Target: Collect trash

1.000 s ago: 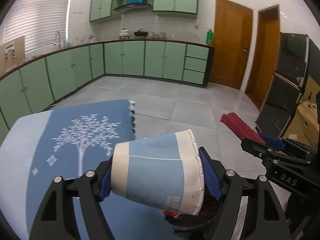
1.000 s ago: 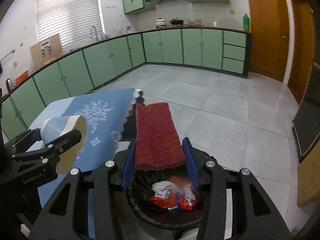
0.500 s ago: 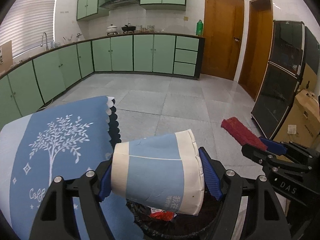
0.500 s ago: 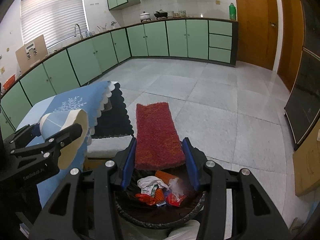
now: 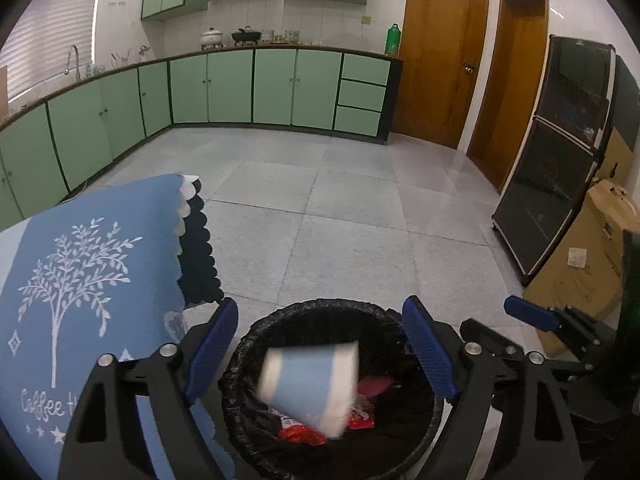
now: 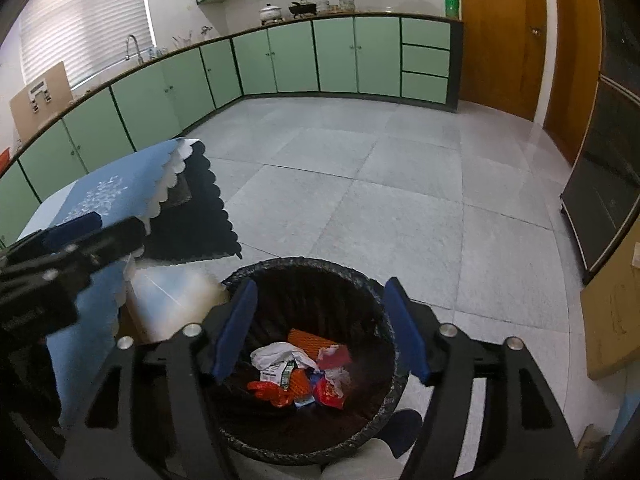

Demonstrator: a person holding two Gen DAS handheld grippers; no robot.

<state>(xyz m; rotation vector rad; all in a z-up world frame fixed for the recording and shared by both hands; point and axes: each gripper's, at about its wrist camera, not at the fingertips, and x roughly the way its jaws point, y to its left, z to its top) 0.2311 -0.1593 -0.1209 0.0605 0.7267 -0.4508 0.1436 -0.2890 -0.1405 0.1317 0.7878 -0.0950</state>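
kitchen bin (image 5: pixel 240 364), cup (image 5: pixel 310 386) inside

Bin (image 5: pixel 320 308) mouth unobstructed; tablecloth (image 5: pixel 80 264) crowds left.

Bin (image 5: pixel 240 364) sits on the floor (image 5: pixel 340 216) at 6 o'clock in both wrist views, directly under both grippers. Left gripper (image 5: pixel 320 354) fingers straddle the bin mouth; paper cup (image 5: pixel 310 388) lies between them, tilted, inside the rim, over wrappers (image 5: pixel 304 434). Right gripper (image 6: pixel 320 328) fingers also straddle the mouth; trash pile (image 6: pixel 300 376) in the bin bottom. Table with cloth (image 5: pixel 92 264) at 9 o'clock, just beside the bin. Cabinets (image 5: pixel 272 88) run 9 to 12 o'clock along the far wall, doors (image 5: pixel 436 64) at 1 o'clock. Glass-front unit (image 5: pixel 560 160) at 2 o'clock, cardboard box (image 5: pixel 588 264) at 3 o'clock, beside it.
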